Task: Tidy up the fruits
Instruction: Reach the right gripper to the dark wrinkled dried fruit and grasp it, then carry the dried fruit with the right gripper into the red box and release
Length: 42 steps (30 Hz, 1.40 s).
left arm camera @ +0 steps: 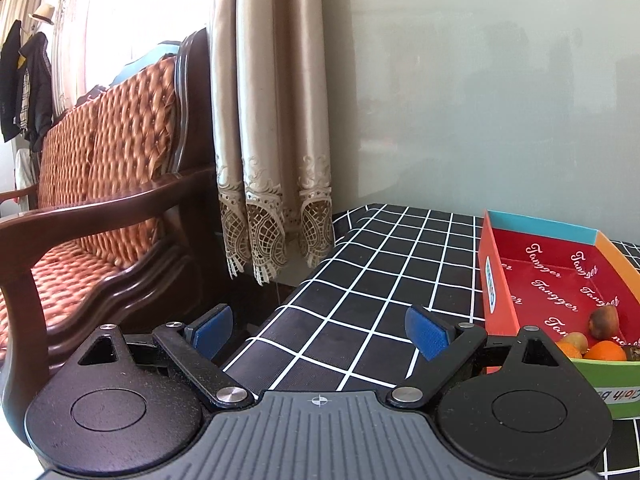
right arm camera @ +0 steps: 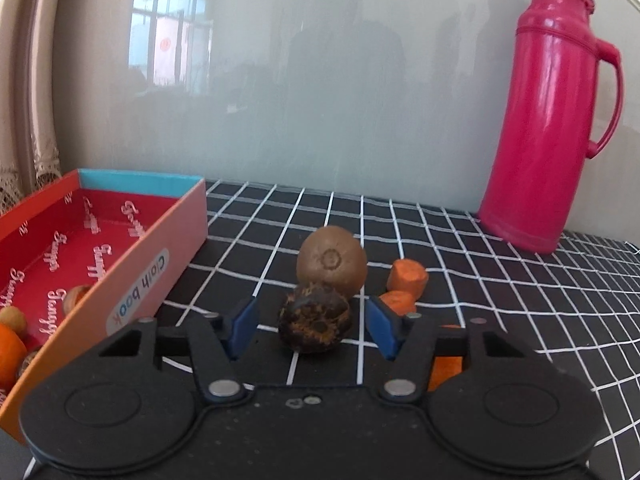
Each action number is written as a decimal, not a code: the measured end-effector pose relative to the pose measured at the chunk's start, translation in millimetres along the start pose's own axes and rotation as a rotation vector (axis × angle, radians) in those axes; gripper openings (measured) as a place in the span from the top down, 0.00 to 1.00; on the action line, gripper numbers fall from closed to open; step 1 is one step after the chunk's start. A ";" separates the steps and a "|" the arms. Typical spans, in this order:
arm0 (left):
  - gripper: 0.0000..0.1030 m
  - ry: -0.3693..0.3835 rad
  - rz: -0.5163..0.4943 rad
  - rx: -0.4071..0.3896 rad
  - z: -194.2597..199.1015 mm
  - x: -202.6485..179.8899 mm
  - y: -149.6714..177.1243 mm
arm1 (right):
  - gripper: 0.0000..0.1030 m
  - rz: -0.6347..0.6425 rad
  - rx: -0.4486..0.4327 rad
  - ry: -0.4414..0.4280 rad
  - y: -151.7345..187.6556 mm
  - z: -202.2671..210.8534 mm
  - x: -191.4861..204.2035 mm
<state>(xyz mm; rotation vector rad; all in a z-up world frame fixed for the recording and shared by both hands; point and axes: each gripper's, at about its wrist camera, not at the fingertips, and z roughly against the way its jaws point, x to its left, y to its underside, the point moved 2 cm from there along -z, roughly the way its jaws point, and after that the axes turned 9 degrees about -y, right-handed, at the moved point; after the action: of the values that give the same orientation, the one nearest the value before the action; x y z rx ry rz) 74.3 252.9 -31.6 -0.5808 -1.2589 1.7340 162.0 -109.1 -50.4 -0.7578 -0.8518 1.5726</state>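
while the right gripper is hovering low over the worktop, its blue fingers are standing apart on either side of a dark, shrivelled fruit, with a gap showing on each side and no pad touching it. a kiwi is sitting just behind that fruit, and carrot pieces are lying beside it to the right. the open red cardboard box is resting to the left, holding an orange and other small fruits. a pink thermos jug is standing well behind. the left gripper is pointing over the worktop's corner, fingers spread wide and holding nothing.
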 end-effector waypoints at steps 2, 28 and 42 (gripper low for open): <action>0.10 0.002 -0.003 0.001 -0.4 -0.2 0.4 | 0.59 -0.012 0.002 -0.002 -0.3 -2.2 -1.2; 0.10 0.018 0.032 0.001 9.6 0.5 1.6 | 0.60 0.060 -0.131 -0.055 -24.8 61.9 21.6; 0.10 -0.035 0.049 -0.006 10.8 32.7 1.9 | 0.60 0.099 -0.142 -0.131 -28.8 60.6 68.1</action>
<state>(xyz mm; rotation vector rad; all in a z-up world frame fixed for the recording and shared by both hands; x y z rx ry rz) 49.0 275.5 -25.2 -0.5917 -1.2837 1.7884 115.5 -46.3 4.7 -0.8154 -1.0440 1.6769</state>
